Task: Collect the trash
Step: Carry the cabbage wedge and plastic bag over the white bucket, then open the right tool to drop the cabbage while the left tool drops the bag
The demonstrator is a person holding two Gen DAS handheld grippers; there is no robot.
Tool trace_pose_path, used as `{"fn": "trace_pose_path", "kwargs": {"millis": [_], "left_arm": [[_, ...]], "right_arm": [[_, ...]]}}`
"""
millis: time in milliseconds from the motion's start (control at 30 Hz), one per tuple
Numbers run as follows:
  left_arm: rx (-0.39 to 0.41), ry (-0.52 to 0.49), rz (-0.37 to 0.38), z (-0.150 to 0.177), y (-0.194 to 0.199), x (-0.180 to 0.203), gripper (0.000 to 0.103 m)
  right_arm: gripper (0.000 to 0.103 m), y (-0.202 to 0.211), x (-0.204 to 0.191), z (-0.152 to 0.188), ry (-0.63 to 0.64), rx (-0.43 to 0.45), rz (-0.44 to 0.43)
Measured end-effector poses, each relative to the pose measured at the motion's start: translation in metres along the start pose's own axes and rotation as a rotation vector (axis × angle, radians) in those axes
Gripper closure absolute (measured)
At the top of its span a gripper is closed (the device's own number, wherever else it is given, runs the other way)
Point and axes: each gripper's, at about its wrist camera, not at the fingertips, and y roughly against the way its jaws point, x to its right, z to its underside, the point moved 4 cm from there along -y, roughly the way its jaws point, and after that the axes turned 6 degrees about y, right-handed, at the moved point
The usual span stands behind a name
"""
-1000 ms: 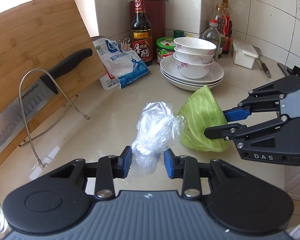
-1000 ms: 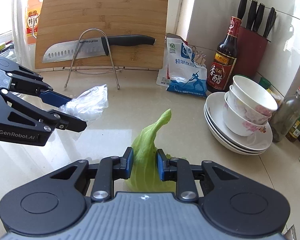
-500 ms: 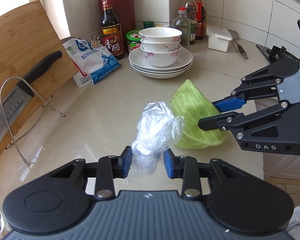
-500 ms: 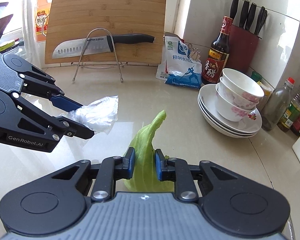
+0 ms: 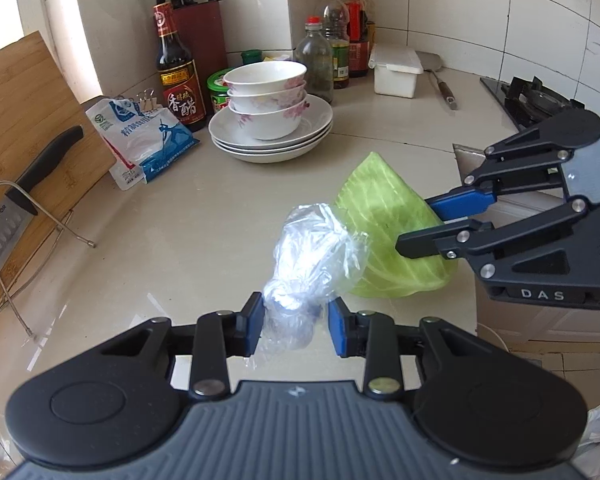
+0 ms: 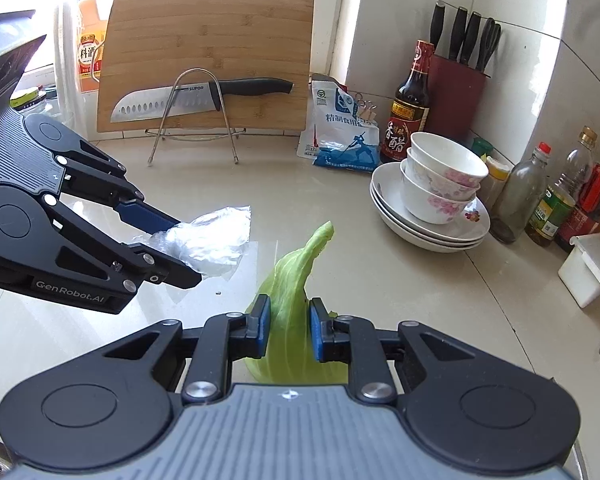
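I have both scraps lifted clear of the worktop [image 5: 188,216] for binning: my left hand-held gripper [image 5: 296,330] pinches the crumpled plastic wrap [image 5: 316,252], my right hand-held gripper [image 6: 288,328] clamps the cabbage leaf [image 6: 296,280]

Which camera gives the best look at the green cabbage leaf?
The left wrist view: the broad green cabbage leaf shows its wide veined face, pinched by the right claw. The right wrist view shows the leaf edge-on, partly hidden between that claw's blue pads.
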Motion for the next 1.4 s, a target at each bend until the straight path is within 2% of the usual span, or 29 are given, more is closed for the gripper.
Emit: {"fn": "trace_pose_path", "kwargs": {"millis": [467,800,967,1133,1200,1267,1333,1367,1400], "left_arm": [[0.003,-0.107,0.106,0.000,0.003,0.087,0.077],[0.008,-0.153,0.190,0.002,0.008,0.145,0.077],[-0.002,-0.167,0.222,0.006,0.004,0.170,0.077],[-0.034,-0.171,0.232,0.012,-0.008,0.189,0.077],[-0.051,-0.166,0.237,0.015,-0.014,0.195,0.077],[-0.062,-0.161,0.241,0.018,-0.020,0.201,0.077],[-0.072,-0.155,0.248,0.019,-0.026,0.206,0.077],[-0.077,-0.151,0.246,0.020,-0.030,0.209,0.077],[-0.081,-0.149,0.247,0.020,-0.034,0.212,0.077]], "right_arm": [[0.079,0.070,0.024,0.069,-0.112,-0.024,0.108],[0.079,0.110,0.040,0.125,-0.210,-0.066,0.187],[0.079,0.100,0.050,0.173,-0.296,-0.132,0.199],[0.078,0.055,0.060,0.239,-0.419,-0.249,0.172],[0.070,0.037,0.064,0.259,-0.466,-0.288,0.152],[0.067,0.024,0.064,0.274,-0.485,-0.316,0.147],[0.057,0.017,0.065,0.283,-0.496,-0.335,0.150],[0.047,0.016,0.066,0.286,-0.505,-0.331,0.155],[0.043,0.017,0.066,0.288,-0.514,-0.326,0.154]]}}
